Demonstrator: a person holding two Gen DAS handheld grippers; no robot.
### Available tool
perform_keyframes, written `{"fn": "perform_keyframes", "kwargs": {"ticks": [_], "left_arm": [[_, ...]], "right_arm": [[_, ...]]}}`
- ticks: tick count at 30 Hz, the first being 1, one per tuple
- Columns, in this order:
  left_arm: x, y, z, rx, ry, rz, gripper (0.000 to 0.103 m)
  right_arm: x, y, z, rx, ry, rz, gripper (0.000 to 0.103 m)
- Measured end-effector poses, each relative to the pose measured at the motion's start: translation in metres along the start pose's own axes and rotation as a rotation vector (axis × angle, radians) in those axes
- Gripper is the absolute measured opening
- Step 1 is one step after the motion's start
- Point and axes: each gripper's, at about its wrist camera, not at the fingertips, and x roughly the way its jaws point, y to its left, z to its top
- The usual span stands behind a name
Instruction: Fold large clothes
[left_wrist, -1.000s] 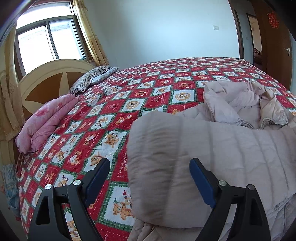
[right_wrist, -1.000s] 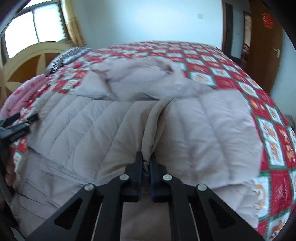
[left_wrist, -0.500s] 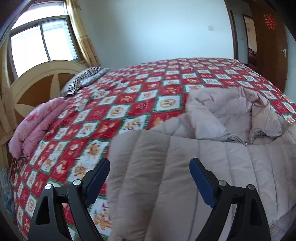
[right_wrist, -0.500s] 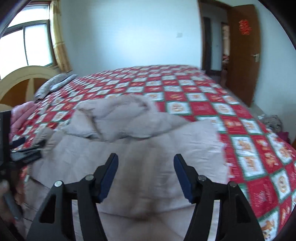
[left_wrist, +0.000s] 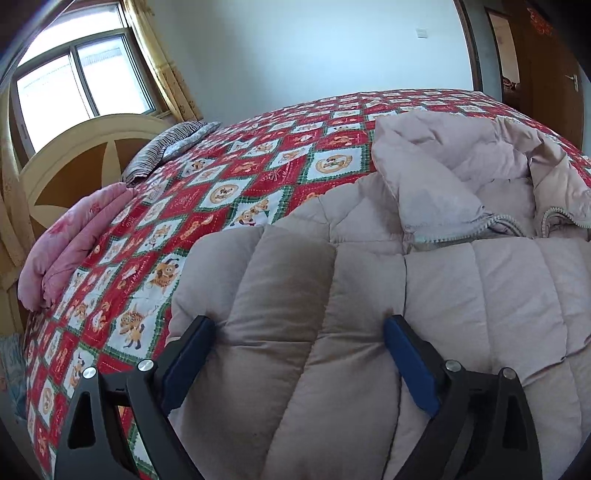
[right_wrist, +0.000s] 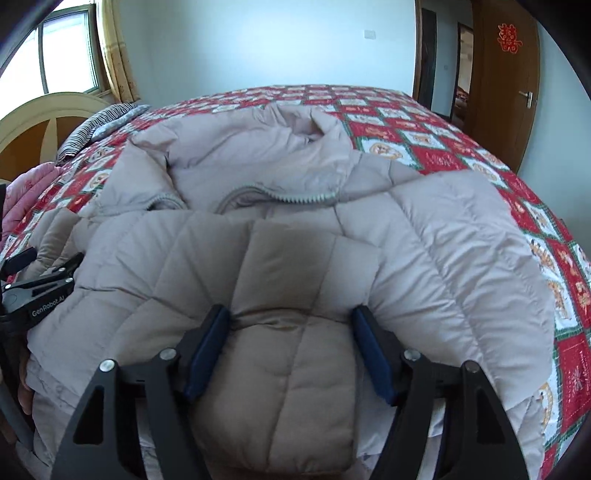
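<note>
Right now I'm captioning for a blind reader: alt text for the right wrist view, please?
The right gripper, jaws opening, straddles a padded fold of a beige quilted coat spread on a red patchwork bedspread; the left gripper shows at the left edge.

We see a daylit window (left_wrist: 81, 81) upper left, pale walls (left_wrist: 314, 48), and a wooden door (right_wrist: 506, 85) at right.

The padded coat (right_wrist: 280, 236) is pale beige-pink. The bed cover (left_wrist: 236, 192) has red, white and green checks. The pillow (left_wrist: 166, 147) is grey striped.
</note>
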Motion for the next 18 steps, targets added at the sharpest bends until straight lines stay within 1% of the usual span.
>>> {"fn": "perform_keyframes", "kwargs": {"ticks": [5, 7, 14, 18], "left_arm": [[0.01, 0.007, -0.001, -0.036, 0.043, -0.047, 0.098], [0.012, 0.007, -0.001, -0.042, 0.051, -0.055, 0.098], [0.014, 0.002, -0.002, -0.033, 0.061, -0.038, 0.1], [0.016, 0.003, -0.003, -0.038, 0.068, -0.042, 0.101]], "right_arm": [[0.005, 0.005, -0.002, -0.018, 0.013, -0.025, 0.075], [0.006, 0.007, -0.003, -0.023, 0.016, -0.033, 0.076], [0.009, 0.016, -0.005, -0.058, 0.025, -0.089, 0.077], [0.01, 0.016, -0.005, -0.054, 0.026, -0.091, 0.078]]}}
